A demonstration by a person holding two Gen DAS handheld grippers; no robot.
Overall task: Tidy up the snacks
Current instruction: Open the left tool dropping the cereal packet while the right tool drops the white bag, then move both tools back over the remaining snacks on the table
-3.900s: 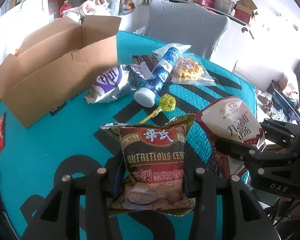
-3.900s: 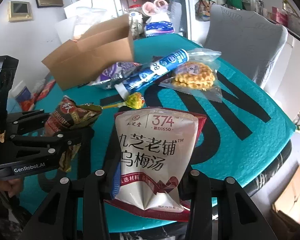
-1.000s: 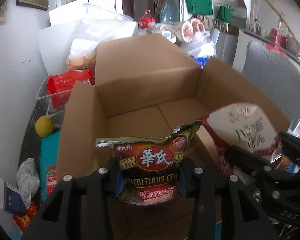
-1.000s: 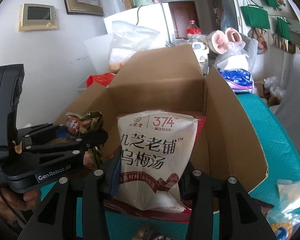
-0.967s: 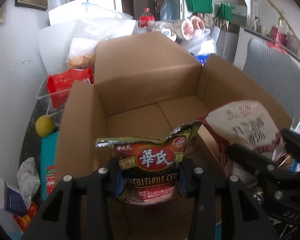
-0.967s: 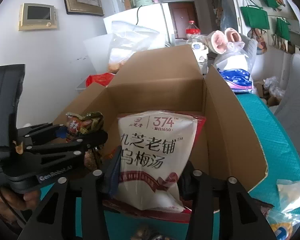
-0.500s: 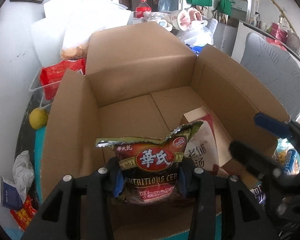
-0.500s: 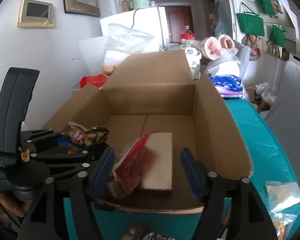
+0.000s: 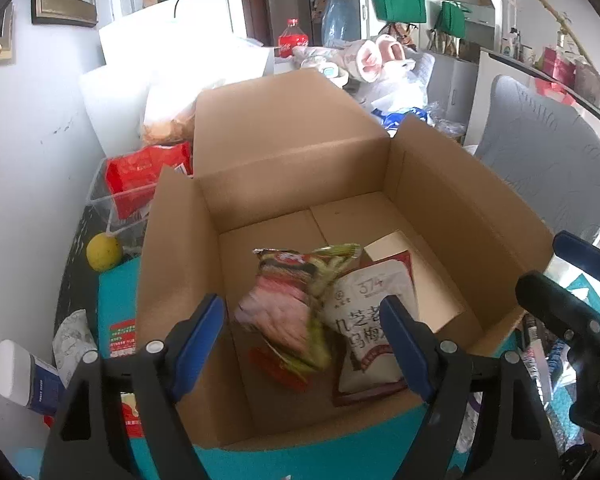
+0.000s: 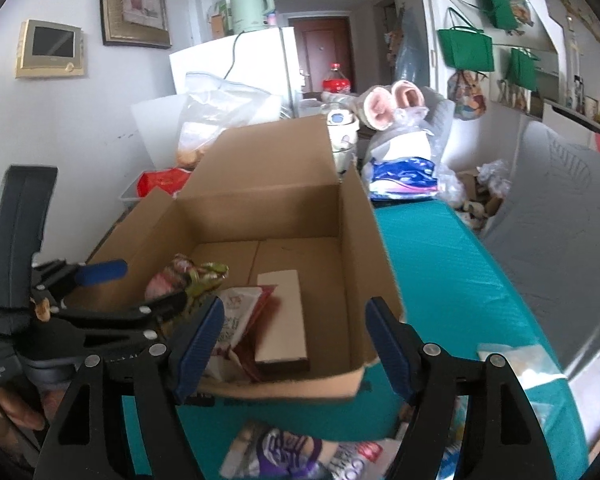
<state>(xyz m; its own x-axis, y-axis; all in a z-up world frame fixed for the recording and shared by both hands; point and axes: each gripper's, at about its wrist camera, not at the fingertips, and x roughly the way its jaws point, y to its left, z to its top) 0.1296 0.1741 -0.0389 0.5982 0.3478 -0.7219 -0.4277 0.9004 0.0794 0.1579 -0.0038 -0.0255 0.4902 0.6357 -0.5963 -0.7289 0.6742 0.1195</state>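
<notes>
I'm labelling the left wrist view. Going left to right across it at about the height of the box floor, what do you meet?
Yellow fruit → left box wall → blurred brown cereal bag → white pouch → right box wall → right gripper.

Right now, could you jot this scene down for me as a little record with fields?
Container: open cardboard box on a teal table
Inside: white pouch, blurred brown cereal bag apparently dropping, flat white packet
Left tool: jaws just opened, bag released
Right tool: jaws just opened, nothing between them
Outside the box: purple snack bag on the near table
</notes>
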